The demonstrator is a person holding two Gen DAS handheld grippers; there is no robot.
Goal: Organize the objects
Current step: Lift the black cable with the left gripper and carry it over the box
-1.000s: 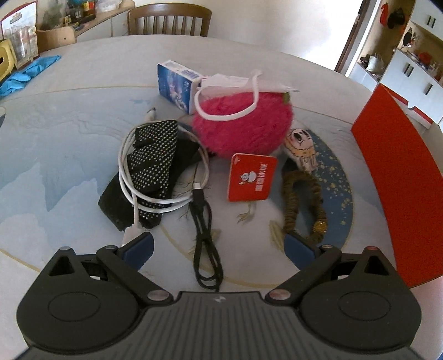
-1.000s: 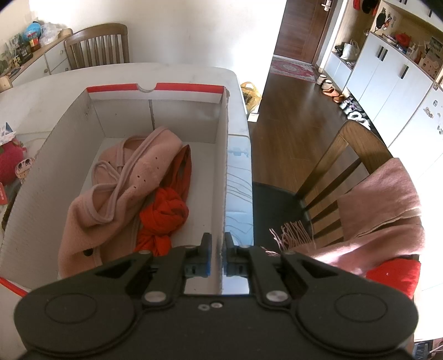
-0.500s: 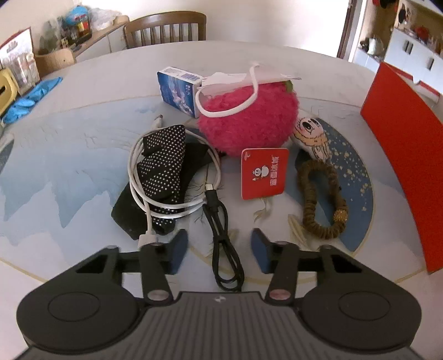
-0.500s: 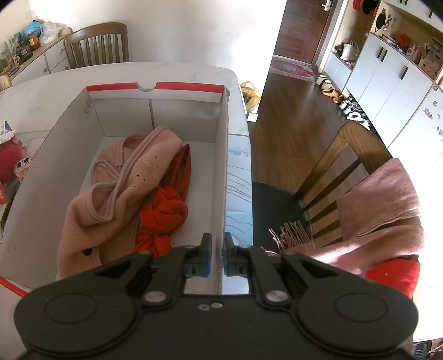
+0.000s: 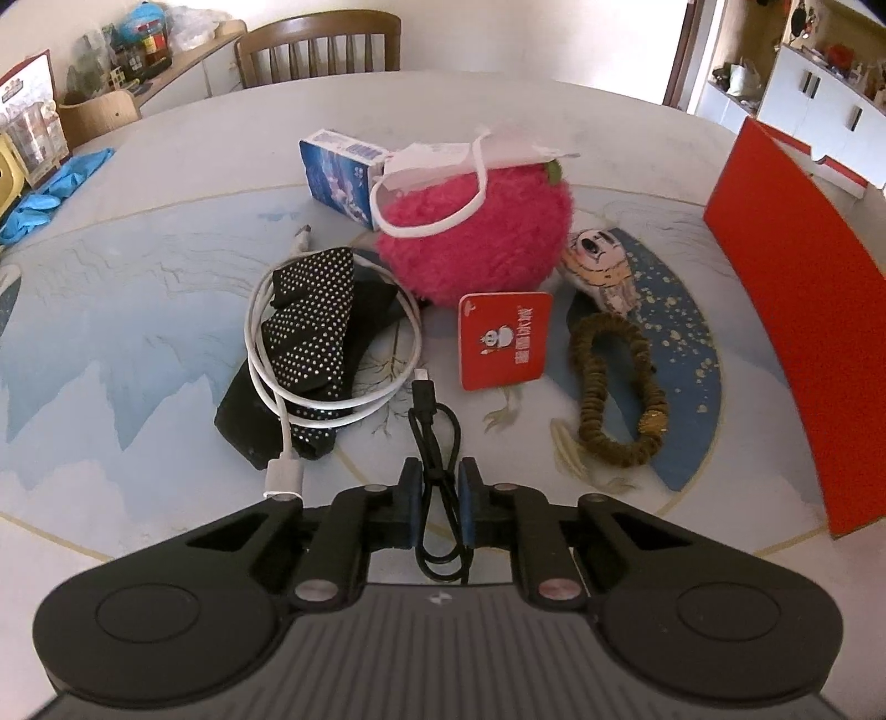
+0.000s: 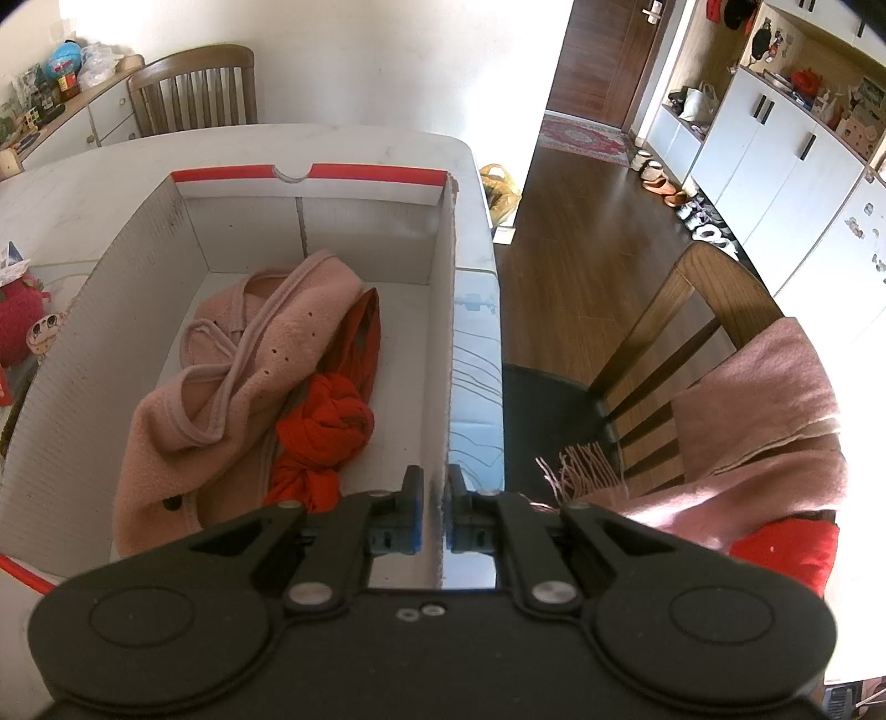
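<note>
A short black cable (image 5: 423, 399) lies looped on the table, its near end between the pads of my left gripper (image 5: 438, 482). The jaws are closing and the pads touch the cable's two strands. Beyond it lie a coiled white cable (image 5: 260, 332) on a black dotted cloth (image 5: 310, 327), a pink plush ball (image 5: 476, 243), a red card (image 5: 504, 340), a brown beaded ring (image 5: 595, 387) and a blue carton (image 5: 338, 174). My right gripper (image 6: 434, 498) is shut on the right wall (image 6: 446, 332) of a white cardboard box that holds a pink garment (image 6: 249, 354) and a knotted red cloth (image 6: 326, 421).
The box's red outer side (image 5: 792, 310) stands at the right of the objects. A chair draped with a pink scarf (image 6: 764, 421) sits right of the table edge. Another wooden chair (image 5: 318, 50) is at the far side. Blue gloves (image 5: 50, 183) lie far left.
The left gripper's jaws have come together from wide open onto the black cable, and its view has shifted slightly. The right gripper has stayed on the box wall.
</note>
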